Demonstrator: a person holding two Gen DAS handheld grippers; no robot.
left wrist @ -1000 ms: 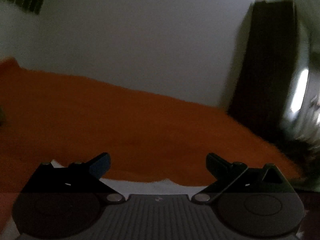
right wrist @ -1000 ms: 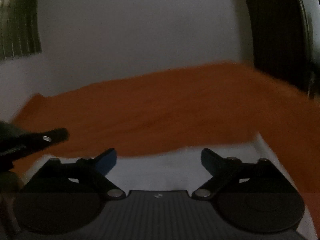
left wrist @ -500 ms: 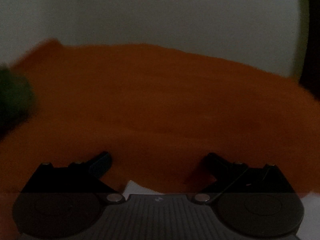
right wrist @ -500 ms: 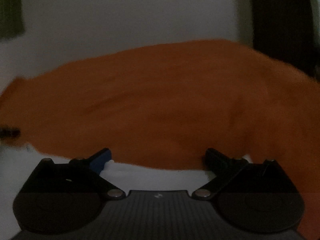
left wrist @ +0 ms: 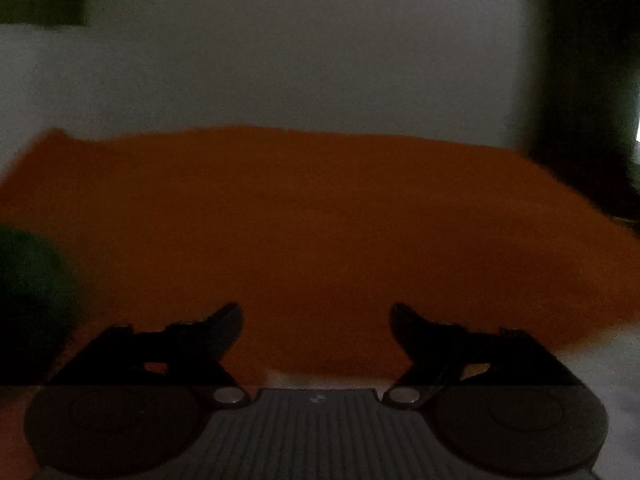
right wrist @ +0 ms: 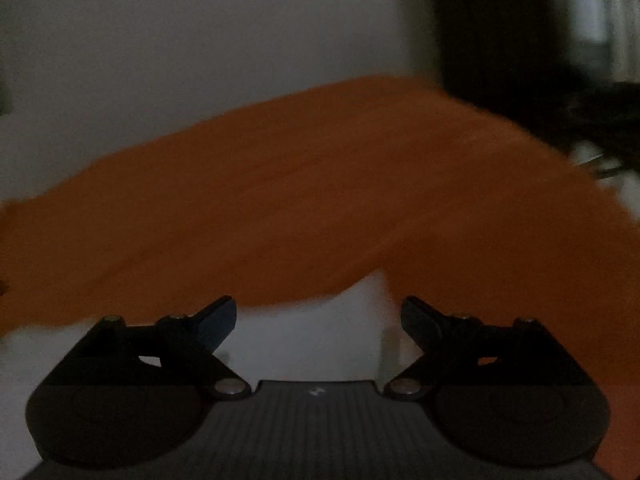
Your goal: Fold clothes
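An orange cloth (left wrist: pixel 320 232) lies spread over a white surface and fills the middle of the left wrist view. My left gripper (left wrist: pixel 316 320) hovers over its near edge with jaws wide and closing, nothing pinched between them. In the right wrist view the same orange cloth (right wrist: pixel 320 192) runs from lower left to upper right, with a fold reaching down on the right. My right gripper (right wrist: pixel 318 320) stands over the white surface (right wrist: pixel 312 344) just short of the cloth's edge, jaws wide and closing, nothing between them. Both views are dark and blurred.
A dark green thing (left wrist: pixel 28 288) sits at the left edge of the left wrist view. A pale wall (left wrist: pixel 300 60) rises behind the cloth. A tall dark shape (left wrist: pixel 584 80) stands at the right, and dark clutter (right wrist: pixel 560 100) at the right wrist view's upper right.
Both views have swung across the orange cloth. The left gripper now sits over the cloth's near edge. The right gripper has shifted along the edge, with more white surface under it. Both jaws stand slightly narrower.
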